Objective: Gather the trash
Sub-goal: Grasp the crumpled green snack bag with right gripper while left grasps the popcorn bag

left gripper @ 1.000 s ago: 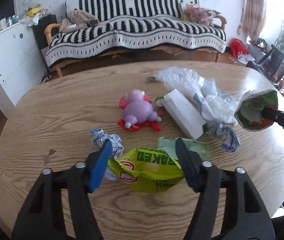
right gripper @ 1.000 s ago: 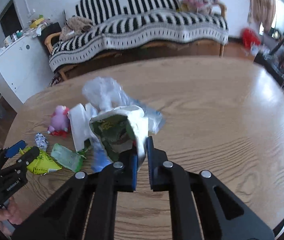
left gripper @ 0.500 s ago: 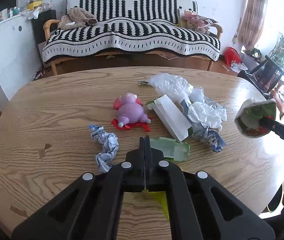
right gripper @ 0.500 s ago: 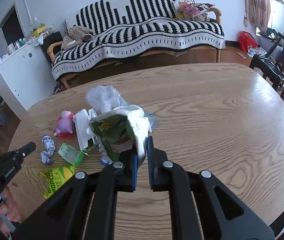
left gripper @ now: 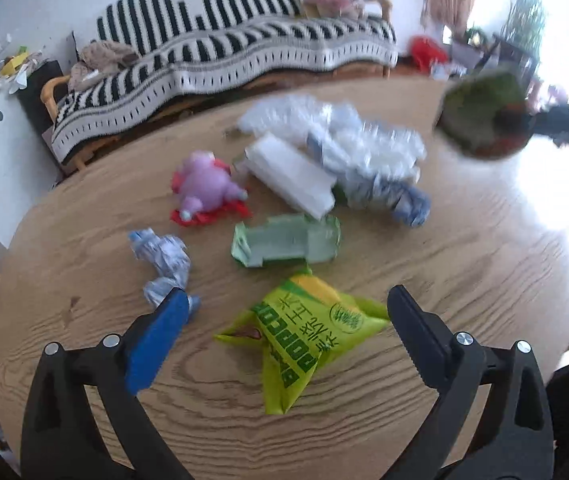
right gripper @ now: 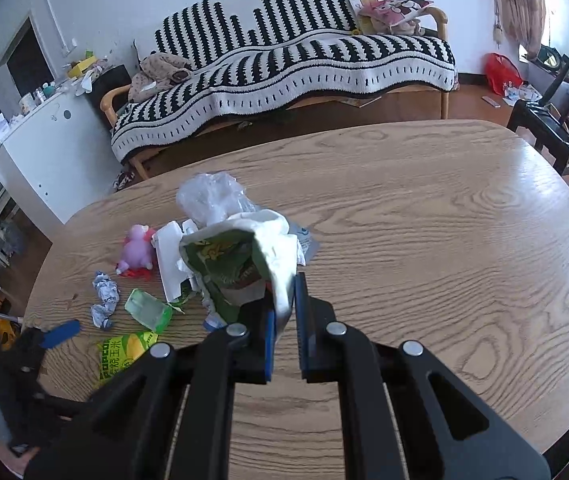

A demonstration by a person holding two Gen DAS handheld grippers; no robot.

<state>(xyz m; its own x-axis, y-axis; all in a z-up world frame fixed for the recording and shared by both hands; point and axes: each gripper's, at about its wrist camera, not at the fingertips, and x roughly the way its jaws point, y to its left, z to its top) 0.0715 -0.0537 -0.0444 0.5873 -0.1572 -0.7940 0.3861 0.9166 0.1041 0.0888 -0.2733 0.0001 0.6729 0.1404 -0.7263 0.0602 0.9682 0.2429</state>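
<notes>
Yellow-green popcorn wrapper (left gripper: 308, 332) flat on the table — crumpled paper wad (left gripper: 163, 264) just beside it.

The yellow-green snack bag (left gripper: 308, 332) is lying on the near part of the wooden table (left gripper: 464, 248), showing "POPCOR" in dark green capitals with Chinese characters running beside it, too blurred to make out. From the right wrist view the same bag (right gripper: 124, 354) is showing "POPCO". Nothing else is reading clearly.

The oval oak-grain wooden worktop (left gripper: 464, 248) carries a yellow-green popcorn packet (left gripper: 308, 332) between the wide-apart left jaws, a flattened pale green carton (left gripper: 284, 240) just beyond, and a crumpled blue-white paper wad (left gripper: 164, 260) beside the blue pad.
</notes>
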